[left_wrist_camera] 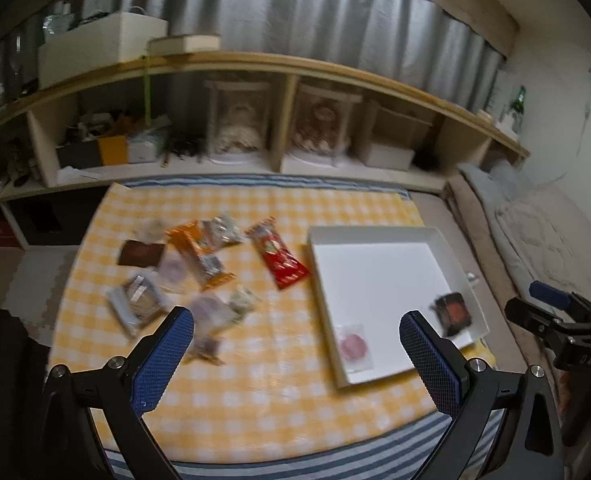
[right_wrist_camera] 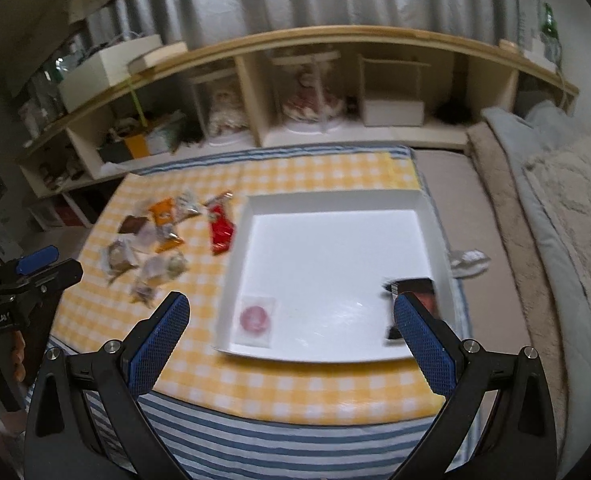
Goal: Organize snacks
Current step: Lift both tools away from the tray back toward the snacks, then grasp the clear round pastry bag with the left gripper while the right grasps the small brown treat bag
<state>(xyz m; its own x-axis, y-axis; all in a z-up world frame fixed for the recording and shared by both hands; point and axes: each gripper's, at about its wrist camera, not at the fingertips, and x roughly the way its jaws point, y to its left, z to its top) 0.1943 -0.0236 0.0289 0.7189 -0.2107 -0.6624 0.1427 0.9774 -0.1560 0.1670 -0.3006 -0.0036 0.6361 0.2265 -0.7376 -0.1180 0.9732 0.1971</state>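
- Blue-padded fingers (left_wrist_camera: pixel 163 360) frame the bottom of the left wrist view; the left gripper (left_wrist_camera: pixel 297 360) stands wide apart with nothing between its pads; it hangs above the near part of the yellow checked cloth (left_wrist_camera: pixel 255 392)
- Equally wide is the right gripper (right_wrist_camera: pixel 291 344); its pads hold nothing; it hangs above the near edge of the white tray (right_wrist_camera: pixel 335 200), and its right finger (right_wrist_camera: pixel 423 344) overlaps the dark packet in that view
- the tray lies on the right part of the cloth; inside it are two snacks: a clear packet with a pink round sweet (right_wrist_camera: pixel 256 320) in the near left corner, and a dark packet with a red label (right_wrist_camera: pixel 415 292) by the right wall; the rest of its floor is bare white
- loose snacks lie in a heap (left_wrist_camera: pixel 183 276) on the left part of the cloth, apart from the tray; among them an orange packet (left_wrist_camera: pixel 199 256), a brown square packet (left_wrist_camera: pixel 141 254) and several clear or pale wrappers, too blurred to name
- a long red packet (left_wrist_camera: pixel 279 258) lies between the heap and the tray, just beside the tray's left wall but not touching it
- the cloth lies over a blue-and-white striped sheet (right_wrist_camera: pixel 255 440)
- behind, a low wooden shelf (right_wrist_camera: pixel 295 40) with open compartments runs along a grey curtain (left_wrist_camera: pixel 295 8); a crumpled wrapper (right_wrist_camera: pixel 469 260) lies on the beige surface just right of the tray
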